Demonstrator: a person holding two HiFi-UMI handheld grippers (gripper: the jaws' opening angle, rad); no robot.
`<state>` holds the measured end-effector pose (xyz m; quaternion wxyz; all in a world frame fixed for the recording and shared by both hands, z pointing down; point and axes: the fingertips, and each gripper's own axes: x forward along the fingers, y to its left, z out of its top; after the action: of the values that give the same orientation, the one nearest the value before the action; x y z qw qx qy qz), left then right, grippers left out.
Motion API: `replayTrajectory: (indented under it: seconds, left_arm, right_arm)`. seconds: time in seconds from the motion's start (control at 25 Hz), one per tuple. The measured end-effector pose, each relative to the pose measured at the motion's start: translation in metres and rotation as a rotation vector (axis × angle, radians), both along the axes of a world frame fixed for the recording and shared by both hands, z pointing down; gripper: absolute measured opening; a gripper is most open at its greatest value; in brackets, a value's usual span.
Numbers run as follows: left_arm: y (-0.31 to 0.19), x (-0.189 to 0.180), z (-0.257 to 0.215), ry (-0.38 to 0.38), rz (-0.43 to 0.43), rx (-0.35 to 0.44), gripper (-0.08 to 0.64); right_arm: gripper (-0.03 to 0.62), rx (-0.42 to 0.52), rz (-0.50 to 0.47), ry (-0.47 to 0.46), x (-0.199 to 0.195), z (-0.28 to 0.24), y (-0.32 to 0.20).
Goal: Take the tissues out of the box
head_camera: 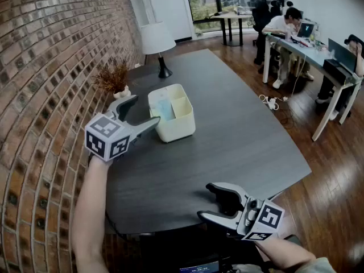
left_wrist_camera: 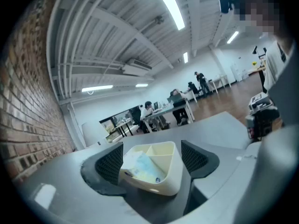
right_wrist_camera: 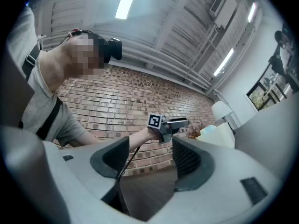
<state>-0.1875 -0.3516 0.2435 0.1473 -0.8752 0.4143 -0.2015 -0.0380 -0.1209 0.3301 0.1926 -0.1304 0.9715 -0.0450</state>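
The box (head_camera: 181, 131) is a cream plastic tub with rounded corners and an open top, split inside into one long compartment and two smaller ones. The tissues (left_wrist_camera: 142, 168), a soft pale-blue and white pack with a little yellow print, lie slanted in the long compartment, the one nearer the left gripper's (head_camera: 139, 114) jaws. Those jaws are spread wide and hold nothing. The box stands on the bench (head_camera: 239, 129) just ahead of their tips, and the left gripper view shows it framed between them. Whether the nearer tip touches the box wall I cannot tell. The right gripper (head_camera: 211, 202) hangs at the bench's near edge, well apart from the box, its jaws also spread with only air between. Beyond them its own view shows the left gripper, the brick wall (right_wrist_camera: 140, 101) and, past the right-hand jaw, the box. Beyond the box from the left jaws stand a lamp (head_camera: 157, 43) and a dried plant (head_camera: 114, 77)
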Motion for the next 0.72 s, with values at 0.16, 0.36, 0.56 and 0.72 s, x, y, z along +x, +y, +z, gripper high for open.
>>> replayTrajectory:
  seconds: [0.16,0.36,0.56,0.72]
  left_arm:
    - [-0.056,0.003,0.029,-0.174,0.025,-0.204,0.373]
    - [-0.091,0.011,0.059,-0.204,0.028,-0.370,0.367]
    - [-0.082,0.015,0.091,-0.260,0.084,-0.512,0.256]
    - [-0.083,0.001,0.071,-0.231,0.049,-0.459,0.262]
  right_arm:
    - [0.302,-0.026,0.015,-0.025,-0.006,0.002,0.007]
    - [0.302,-0.035,0.007,-0.032,-0.005,0.003,0.010]
    - [0.302,-0.033,0.004,-0.034,-0.001,0.002,0.007]
    - [0.302,-0.035,-0.001,-0.043,-0.002,0.001,0.008]
